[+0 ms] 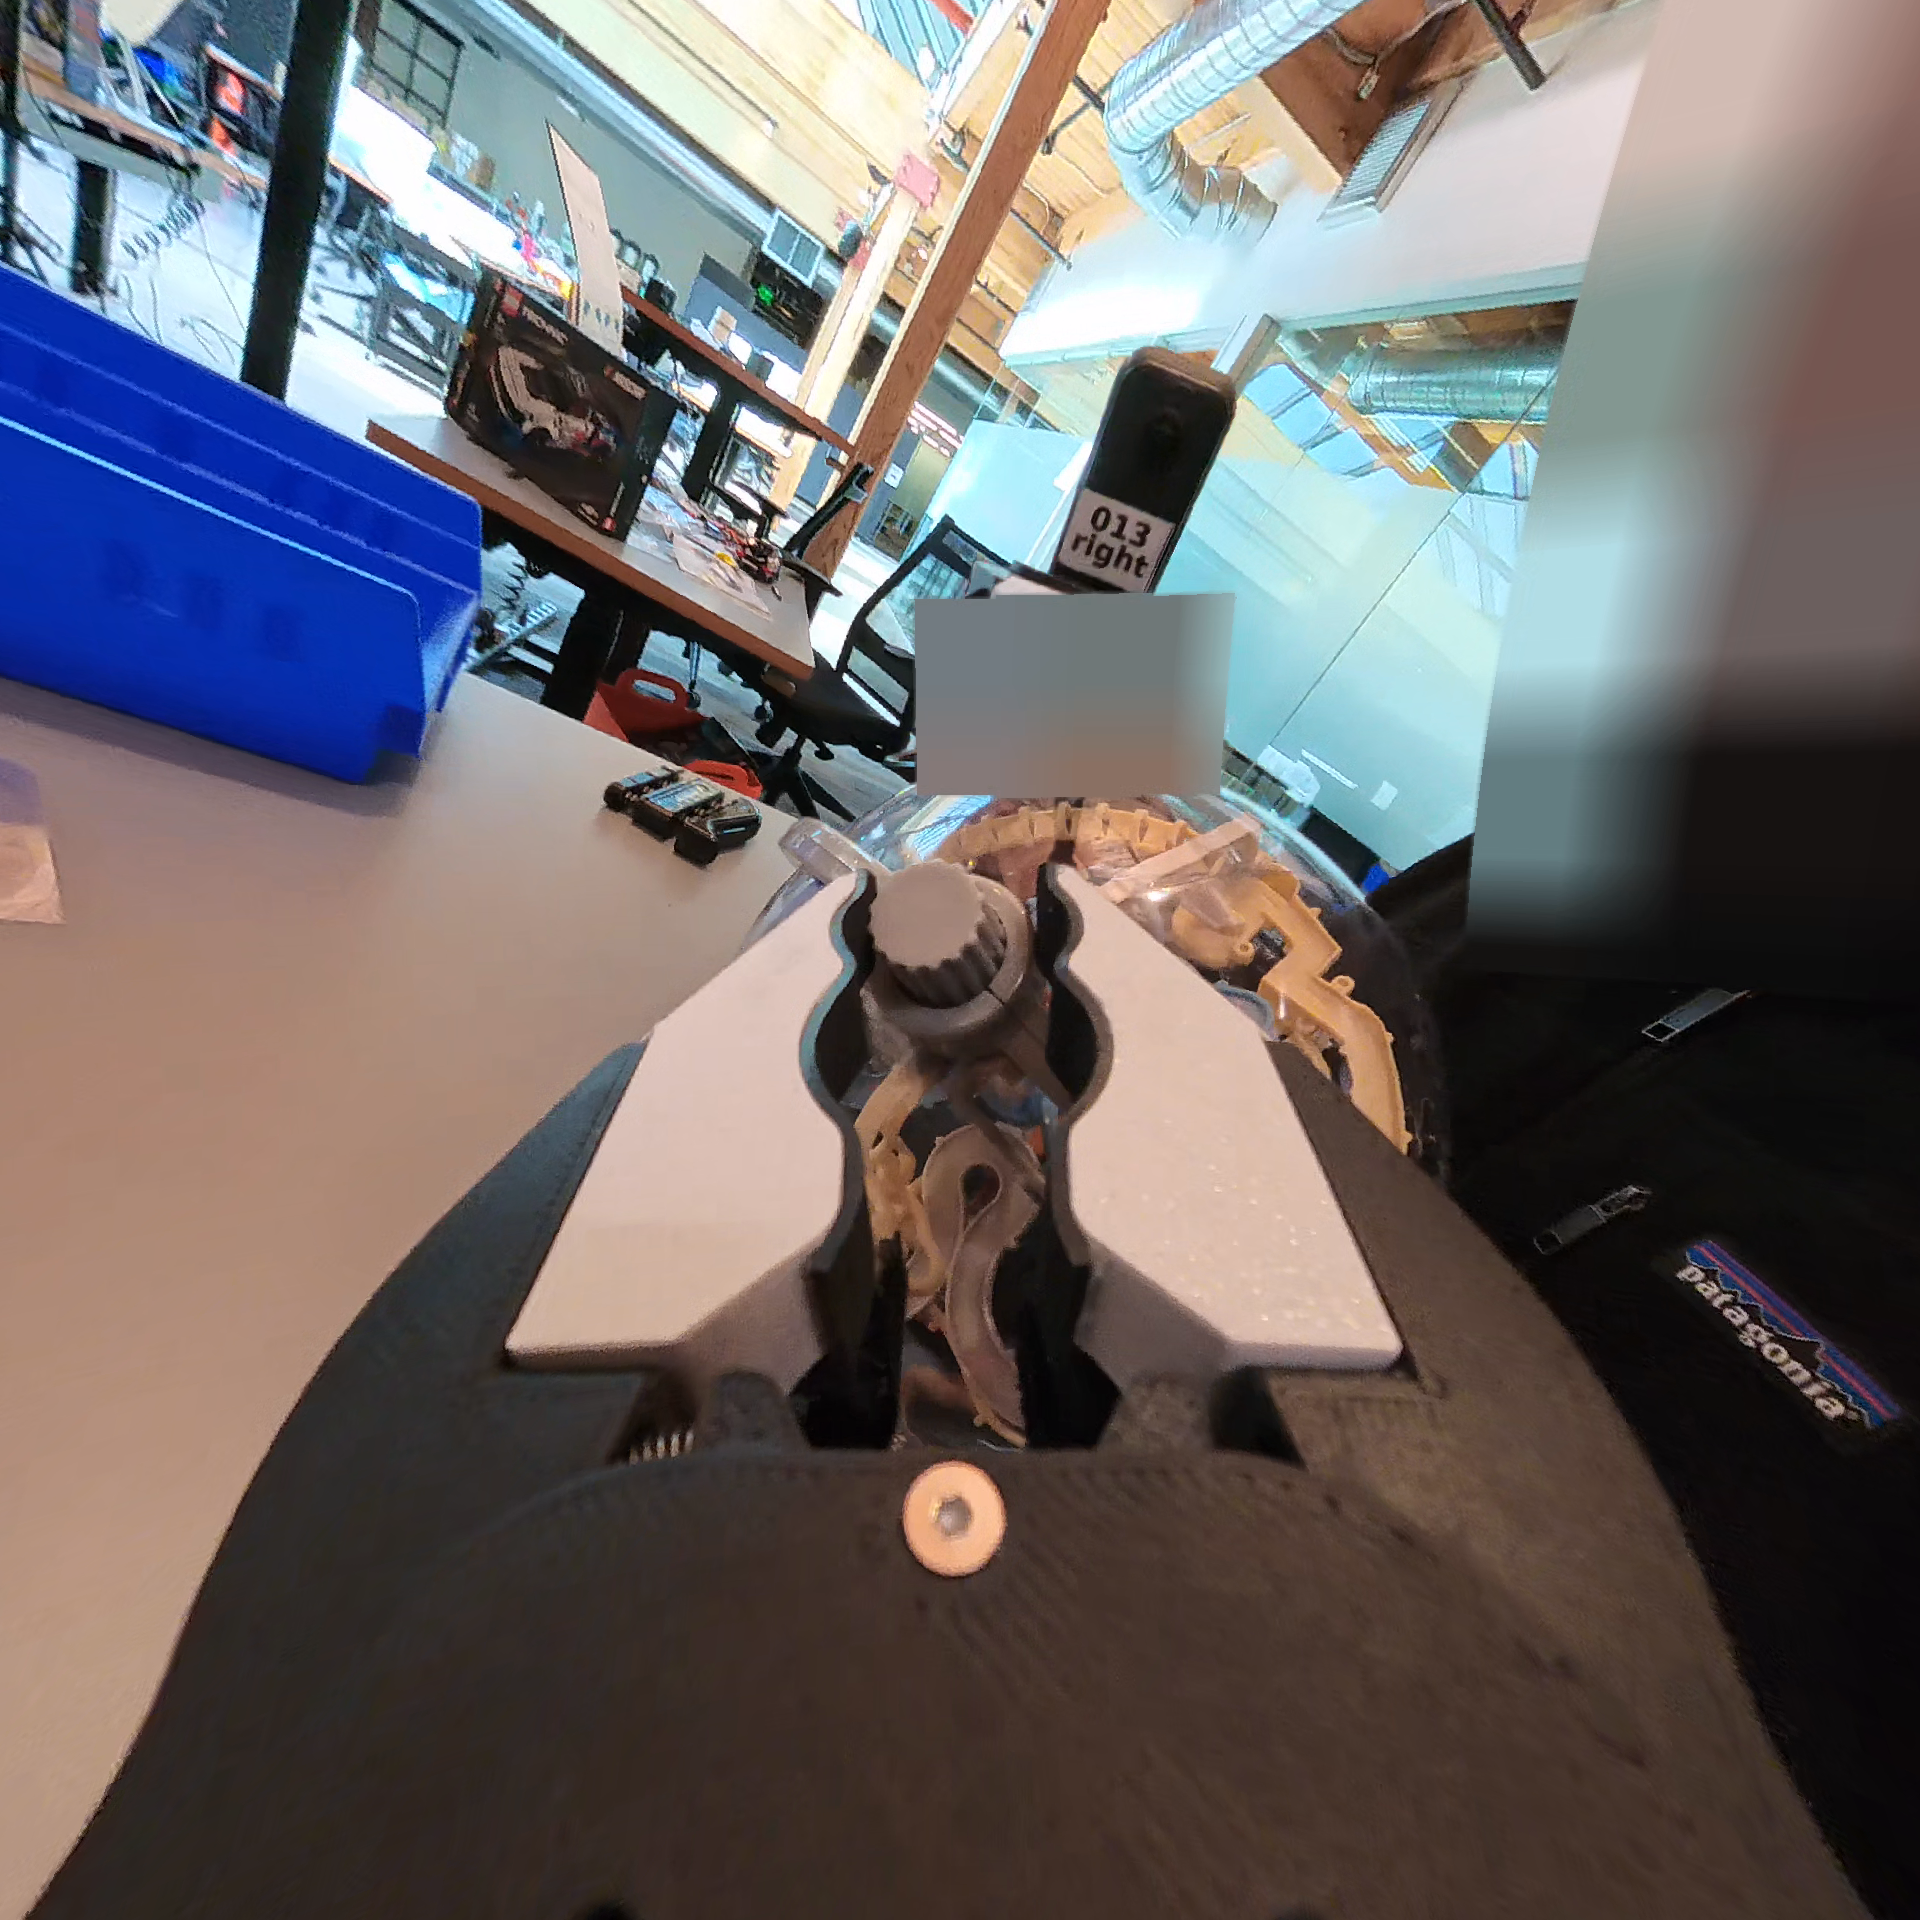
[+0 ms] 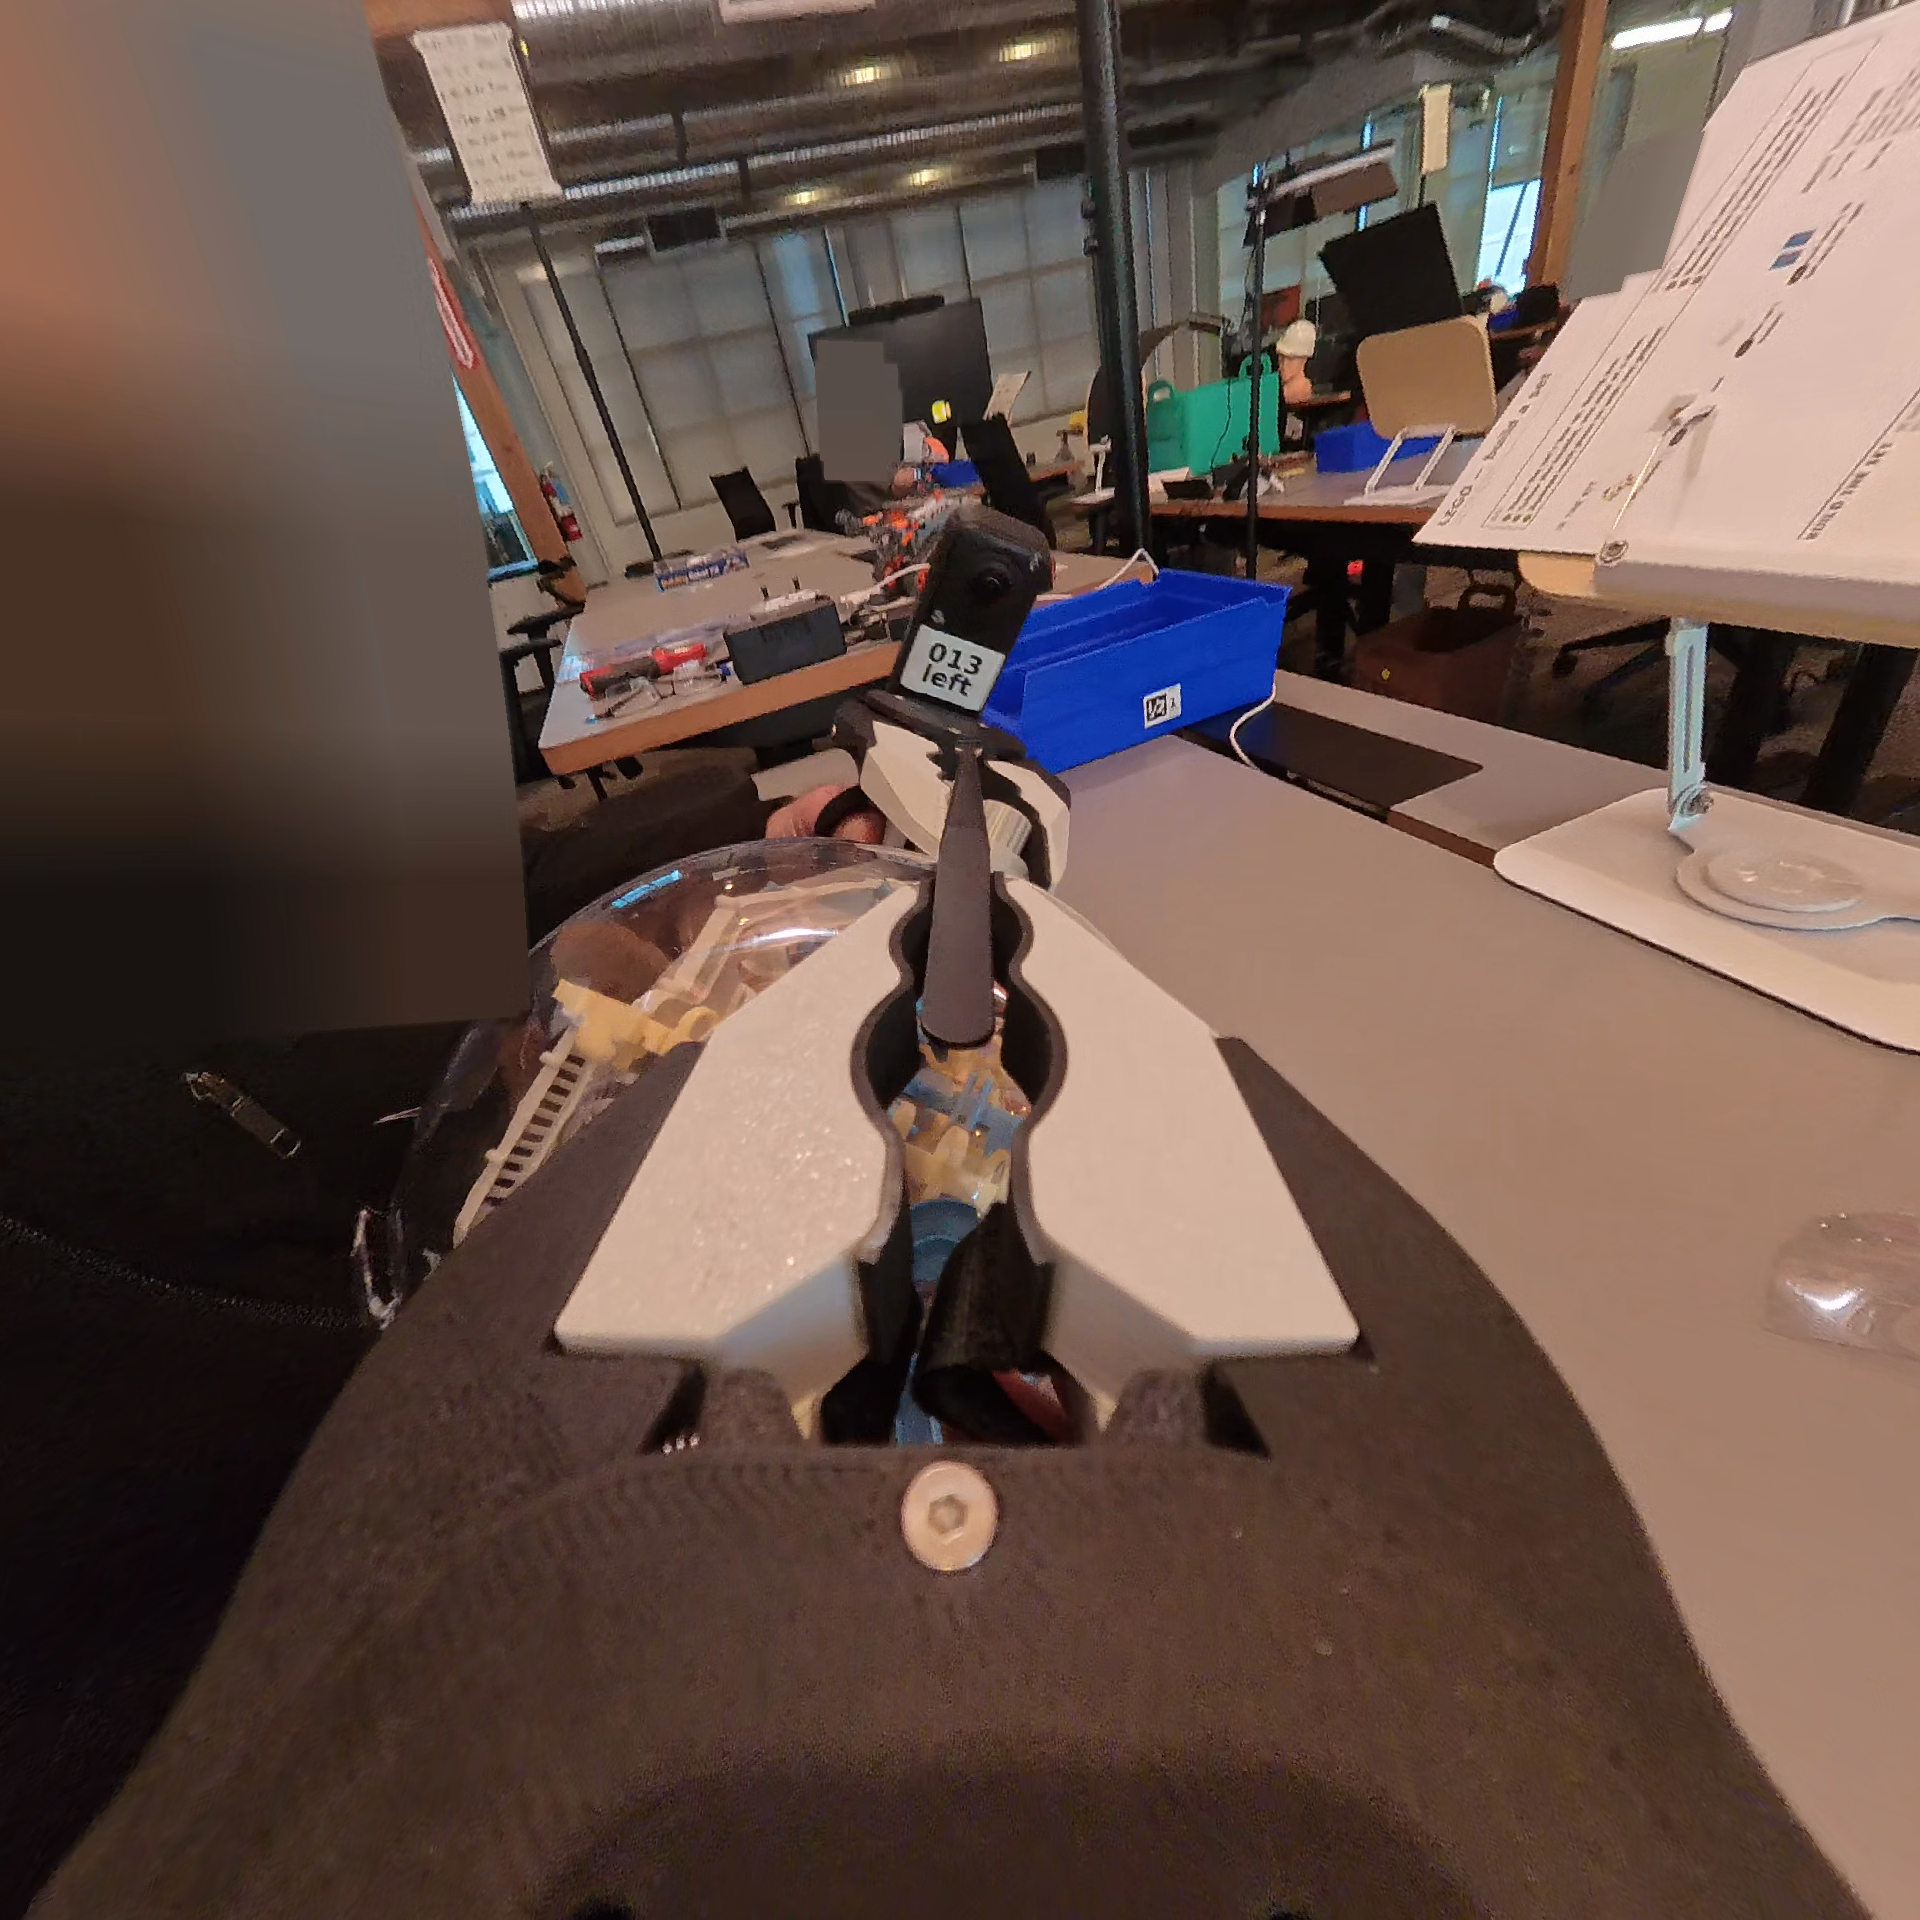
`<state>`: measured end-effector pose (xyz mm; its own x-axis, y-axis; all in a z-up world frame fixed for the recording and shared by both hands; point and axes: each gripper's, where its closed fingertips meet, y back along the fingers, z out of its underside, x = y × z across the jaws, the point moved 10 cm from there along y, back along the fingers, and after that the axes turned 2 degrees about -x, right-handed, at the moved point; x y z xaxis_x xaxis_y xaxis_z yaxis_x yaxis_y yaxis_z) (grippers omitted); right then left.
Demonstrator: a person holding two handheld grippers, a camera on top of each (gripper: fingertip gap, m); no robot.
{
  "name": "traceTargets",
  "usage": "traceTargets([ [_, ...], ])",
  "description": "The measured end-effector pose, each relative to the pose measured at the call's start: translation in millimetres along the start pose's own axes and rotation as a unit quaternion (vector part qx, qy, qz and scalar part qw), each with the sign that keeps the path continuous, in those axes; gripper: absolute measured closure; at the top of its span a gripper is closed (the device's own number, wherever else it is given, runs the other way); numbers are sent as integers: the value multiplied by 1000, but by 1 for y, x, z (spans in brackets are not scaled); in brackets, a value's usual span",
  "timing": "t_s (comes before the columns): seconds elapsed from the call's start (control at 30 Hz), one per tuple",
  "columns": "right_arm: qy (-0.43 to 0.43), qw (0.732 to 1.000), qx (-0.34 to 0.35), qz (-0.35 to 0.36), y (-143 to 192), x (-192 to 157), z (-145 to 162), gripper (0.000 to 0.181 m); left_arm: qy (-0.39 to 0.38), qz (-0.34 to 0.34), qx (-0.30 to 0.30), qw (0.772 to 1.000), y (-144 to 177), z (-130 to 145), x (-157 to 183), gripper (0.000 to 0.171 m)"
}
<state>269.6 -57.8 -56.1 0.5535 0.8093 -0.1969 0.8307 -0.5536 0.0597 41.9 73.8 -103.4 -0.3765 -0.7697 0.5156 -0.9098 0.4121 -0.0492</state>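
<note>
Black printed housing of the left gripper (image 1: 951,904) closest to the lens, white fingers converging ahead, jaws drawn in narrow and pinching a grey ribbed knob (image 1: 940,935) right at the tips. Just behind and beneath the knob, a clear rounded container (image 1: 1320,862) packed with cream plastic parts (image 1: 1340,966), held off the bench edge against a dark zipped jacket (image 1: 1662,1143). Farther left on the grey bench (image 1: 312,1039), a few small black cells (image 1: 681,805) near the rim and a blue bin (image 1: 208,582) well apart from them. Beyond, on another table, a dark boxed set (image 1: 551,405). Over on the right gripper (image 2: 961,904), jaws likewise drawn narrow; cannot tell whether pinching anything, only cream and blue bits and a black shape visible low in the slot. Seen through that slot, a black tapered part (image 2: 956,935) pointing back from a white body with a black camera (image 2: 982,582) on top. Same clear container (image 2: 675,935) just left of the fingers, jacket (image 2: 208,1195) beside it. To the right on the bench (image 2: 1351,987), a white document stand (image 2: 1766,883), a small clear packet (image 2: 1849,1288), and the blue bin (image 2: 1132,644) farther back.
</note>
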Motion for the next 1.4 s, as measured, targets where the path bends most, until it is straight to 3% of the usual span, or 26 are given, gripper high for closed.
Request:
traceTargets([
  [0.23, 2, 993, -114, -2, 1, -9, -22, 175, -118, -51, 8, 992, -3, -9, 34, 146],
  [0.47, 3, 982, -191, 5, 4, -11, -47, 175, -260, -138, -42, 955, -21, -12, 74, 145],
  [0.7, 20, 971, -236, 27, 3, -25, -57, 175, -306, -164, -45, 937, -32, -8, 83, 145],
  [0.93, 59, 972, -223, 37, 1, -30, -51, 176, -323, -162, -31, 932, -37, -5, 84, 146],
  [1.07, 68, 980, -185, 21, -3, -30, -34, 175, -345, -139, -28, 928, -48, 2, 88, 157],
  [1.17, 76, 981, -180, 5, -11, -29, -21, 175, -397, -157, -81, 901, -66, 18, 86, 157],
  [1.3, 69, 981, -184, -2, -18, -18, -8, 175, -370, -150, -72, 914, -64, 26, 72, 157],
  [1.4, 57, 982, -177, -20, -17, -13, -10, 175, -380, -151, -75, 909, -63, 23, 74, 157],
])
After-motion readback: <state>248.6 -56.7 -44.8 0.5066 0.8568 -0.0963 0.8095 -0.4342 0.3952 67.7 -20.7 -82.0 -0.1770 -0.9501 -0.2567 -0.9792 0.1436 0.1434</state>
